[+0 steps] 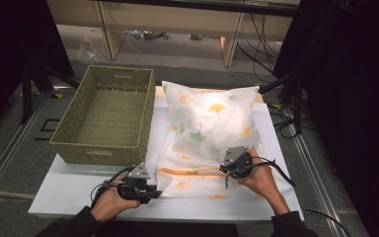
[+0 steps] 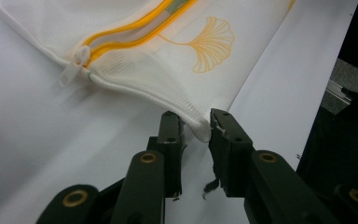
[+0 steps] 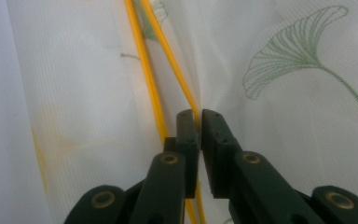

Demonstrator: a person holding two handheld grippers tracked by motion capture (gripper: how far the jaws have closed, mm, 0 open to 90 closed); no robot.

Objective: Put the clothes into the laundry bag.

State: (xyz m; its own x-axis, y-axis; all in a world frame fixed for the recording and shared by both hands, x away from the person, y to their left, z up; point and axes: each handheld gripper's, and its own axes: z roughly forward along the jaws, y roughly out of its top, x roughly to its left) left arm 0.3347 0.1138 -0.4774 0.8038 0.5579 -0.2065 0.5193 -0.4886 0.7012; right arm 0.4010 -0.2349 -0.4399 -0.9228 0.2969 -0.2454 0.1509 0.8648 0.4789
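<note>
**Soft pillowcase, zipper edge under handling**

The white ginkgo-print pillowcase with orange zipper (image 1: 205,143) lies just beside the green woven basket (image 1: 106,116), on the white board (image 1: 69,190). Left gripper (image 2: 196,123): jaws narrowly apart, the case's corner between them, apparently released. Right gripper (image 3: 199,116): jaws almost together, seemingly pinching thin fabric at the orange zipper (image 3: 149,88); the contact is hard to confirm. The cloth looks light, limp and slippery; seams and the zipper edge offer the firmest hold.
</note>
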